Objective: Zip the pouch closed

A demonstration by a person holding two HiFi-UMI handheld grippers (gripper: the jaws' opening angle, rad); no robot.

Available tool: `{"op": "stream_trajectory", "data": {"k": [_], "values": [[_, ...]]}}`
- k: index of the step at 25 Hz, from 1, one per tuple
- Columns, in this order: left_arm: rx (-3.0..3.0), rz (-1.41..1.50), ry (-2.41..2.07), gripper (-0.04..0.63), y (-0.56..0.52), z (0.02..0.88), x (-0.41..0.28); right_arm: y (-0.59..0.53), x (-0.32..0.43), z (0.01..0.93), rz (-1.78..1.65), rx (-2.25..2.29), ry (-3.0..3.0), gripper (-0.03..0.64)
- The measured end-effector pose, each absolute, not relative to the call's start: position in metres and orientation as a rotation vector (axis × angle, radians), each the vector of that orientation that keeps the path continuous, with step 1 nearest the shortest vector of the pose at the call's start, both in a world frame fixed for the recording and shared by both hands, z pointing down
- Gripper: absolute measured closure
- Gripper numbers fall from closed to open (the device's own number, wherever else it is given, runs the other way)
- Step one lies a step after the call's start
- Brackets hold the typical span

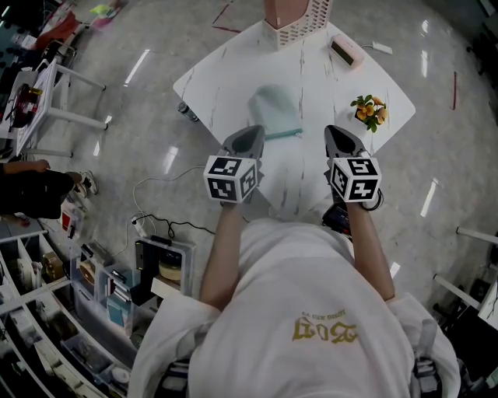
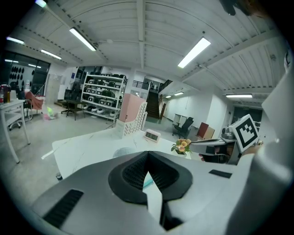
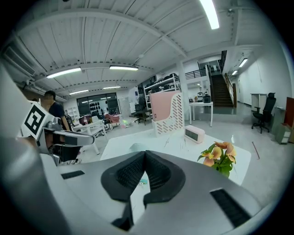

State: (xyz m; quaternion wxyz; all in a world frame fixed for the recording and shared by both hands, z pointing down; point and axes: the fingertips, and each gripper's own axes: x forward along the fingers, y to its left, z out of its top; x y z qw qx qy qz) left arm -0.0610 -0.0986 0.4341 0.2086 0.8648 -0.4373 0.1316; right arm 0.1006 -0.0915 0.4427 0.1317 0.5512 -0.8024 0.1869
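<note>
A pale mint pouch (image 1: pixel 272 107) with a teal zip edge (image 1: pixel 282 134) lies flat in the middle of the white table (image 1: pixel 226 74). My left gripper (image 1: pixel 247 140) hovers over the pouch's near left corner, its jaws pressed together and empty. My right gripper (image 1: pixel 342 141) hangs to the right of the pouch, also shut with nothing in it. In the left gripper view the closed jaw tips (image 2: pixel 147 156) hide most of the pouch (image 2: pixel 123 151). The right gripper view shows its shut tips (image 3: pixel 144 153) below the pouch's top (image 3: pixel 137 147). Neither gripper touches the pouch.
A pink perforated basket (image 1: pixel 297 22) stands at the table's far edge. Right of it lies a small pink clock (image 1: pixel 346 52), and a small flower pot (image 1: pixel 369 111) sits near the right corner. Shelves and bins (image 1: pixel 85 280) crowd the floor at the left.
</note>
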Motion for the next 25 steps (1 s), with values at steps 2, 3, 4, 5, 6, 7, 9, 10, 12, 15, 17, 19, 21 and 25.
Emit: {"op": "stream_trajectory", "data": {"k": [2, 3, 4, 5, 6, 7, 9, 10, 12, 15, 17, 19, 21, 25], "values": [[2.405, 0.369, -1.215, 0.577, -0.098, 0.434, -0.061, -0.091, 0.1, 0.442, 0.545, 1.596, -2.328, 0.604], [2.403, 0.368, -1.215, 0.577, -0.098, 0.433, -0.061, -0.091, 0.099, 0.441, 0.547, 1.595, -2.329, 0.604], [2.402, 0.365, -1.214, 0.577, -0.099, 0.433, -0.062, -0.091, 0.099, 0.44, 0.55, 1.594, -2.331, 0.604], [2.4, 0.363, -1.213, 0.577, -0.099, 0.433, -0.062, -0.092, 0.099, 0.44, 0.552, 1.594, -2.332, 0.604], [2.399, 0.361, -1.212, 0.577, -0.099, 0.433, -0.061, -0.092, 0.099, 0.441, 0.555, 1.594, -2.333, 0.606], [2.398, 0.36, -1.212, 0.578, -0.099, 0.434, -0.061, -0.091, 0.099, 0.441, 0.558, 1.594, -2.334, 0.604], [2.396, 0.36, -1.207, 0.578, -0.097, 0.435, -0.06, -0.089, 0.099, 0.443, 0.563, 1.592, -2.335, 0.604], [2.395, 0.36, -1.203, 0.578, -0.096, 0.436, -0.059, -0.088, 0.099, 0.444, 0.566, 1.59, -2.335, 0.604], [2.394, 0.361, -1.196, 0.577, -0.095, 0.438, -0.057, -0.087, 0.1, 0.446, 0.572, 1.586, -2.336, 0.604], [2.393, 0.36, -1.192, 0.578, -0.096, 0.437, -0.054, -0.087, 0.101, 0.446, 0.581, 1.582, -2.339, 0.604], [2.391, 0.362, -1.192, 0.578, -0.095, 0.436, -0.053, -0.086, 0.101, 0.445, 0.586, 1.582, -2.34, 0.604], [2.388, 0.366, -1.194, 0.577, -0.095, 0.437, -0.052, -0.087, 0.102, 0.444, 0.59, 1.581, -2.342, 0.604], [2.383, 0.367, -1.195, 0.577, -0.096, 0.439, -0.052, -0.087, 0.103, 0.445, 0.593, 1.579, -2.344, 0.604], [2.375, 0.373, -1.191, 0.578, -0.094, 0.445, -0.049, -0.085, 0.106, 0.451, 0.607, 1.574, -2.343, 0.604]]}}
